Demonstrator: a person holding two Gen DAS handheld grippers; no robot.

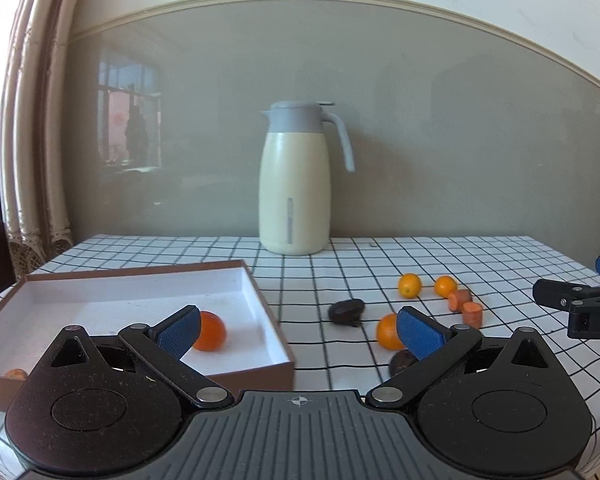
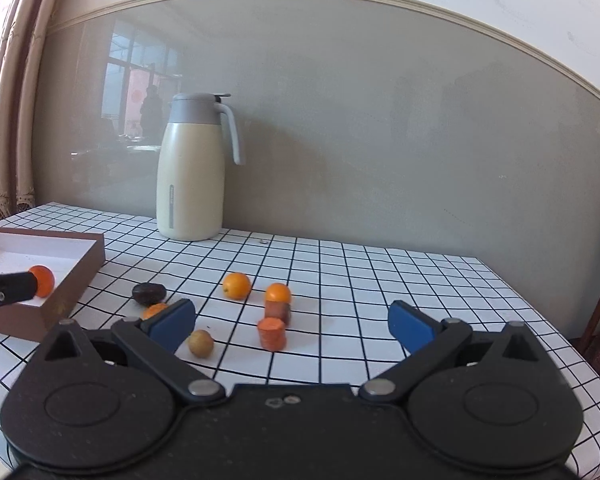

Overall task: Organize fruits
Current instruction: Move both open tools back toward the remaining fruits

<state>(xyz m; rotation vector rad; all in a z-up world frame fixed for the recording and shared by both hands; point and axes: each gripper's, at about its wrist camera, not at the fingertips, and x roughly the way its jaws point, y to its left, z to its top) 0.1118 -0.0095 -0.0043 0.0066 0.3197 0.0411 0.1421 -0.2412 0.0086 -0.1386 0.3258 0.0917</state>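
A brown box with a white inside [image 1: 260,312] sits at the left and holds an orange fruit [image 1: 211,331]; another small orange piece [image 1: 16,374] lies at its near corner. The box also shows in the right wrist view [image 2: 85,270]. On the checked cloth lie small oranges [image 1: 409,285] [image 1: 445,286] [image 1: 387,332], two dark fruits [image 1: 346,311] [image 1: 402,362], two carrot chunks [image 2: 272,333] [image 2: 277,310] and a yellowish fruit [image 2: 201,343]. My left gripper [image 1: 298,330] is open and empty over the box's right edge. My right gripper [image 2: 292,320] is open and empty, just before the carrot chunks.
A cream thermos jug with a grey lid [image 1: 296,180] stands at the back of the table against the grey wall. A curtain [image 1: 32,140] hangs at the left. The table's right edge [image 2: 540,320] drops off beside a dark chair.
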